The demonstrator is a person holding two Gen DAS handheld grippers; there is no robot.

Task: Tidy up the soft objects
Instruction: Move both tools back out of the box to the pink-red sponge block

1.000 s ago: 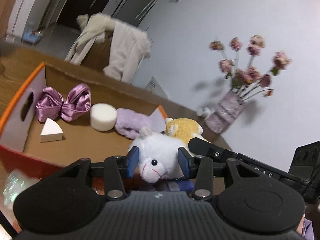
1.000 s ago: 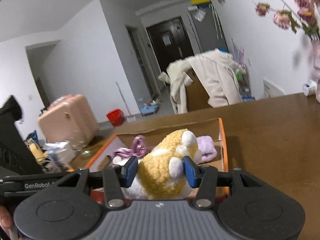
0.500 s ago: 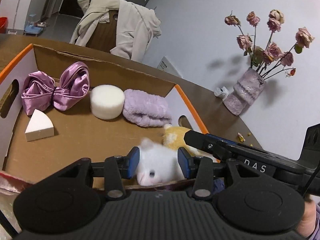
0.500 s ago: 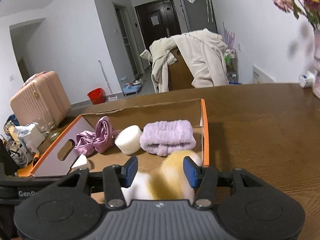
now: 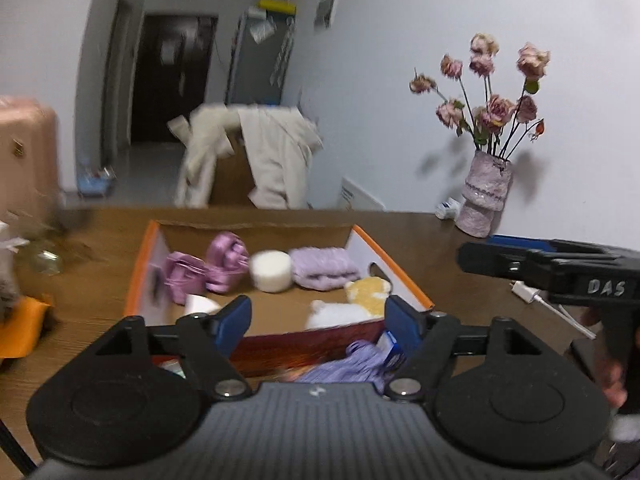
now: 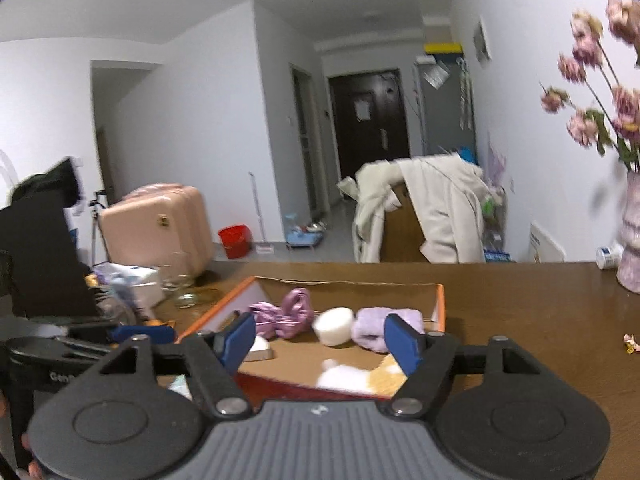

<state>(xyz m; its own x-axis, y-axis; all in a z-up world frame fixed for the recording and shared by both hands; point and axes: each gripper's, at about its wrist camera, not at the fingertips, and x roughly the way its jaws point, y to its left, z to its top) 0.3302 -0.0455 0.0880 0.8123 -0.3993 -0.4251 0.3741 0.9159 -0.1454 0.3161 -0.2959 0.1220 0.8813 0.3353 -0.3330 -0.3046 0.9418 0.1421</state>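
An orange-edged cardboard box stands on the brown table. In it lie a purple satin bow, a white foam puck, a lilac towel roll, a white wedge, a white plush and a yellow plush. My left gripper is open and empty, pulled back before the box's near wall. My right gripper is open and empty above the near edge of the box; both plushes lie below it.
A lilac cloth item lies on the table in front of the box. A vase of dried roses stands at the back right. A white cable lies right of the box. Clutter and a glass jar sit at the left.
Both grippers opened and let go of the white and yellow plushes, which now lie in the box. Both grippers have drawn back and up from the box.
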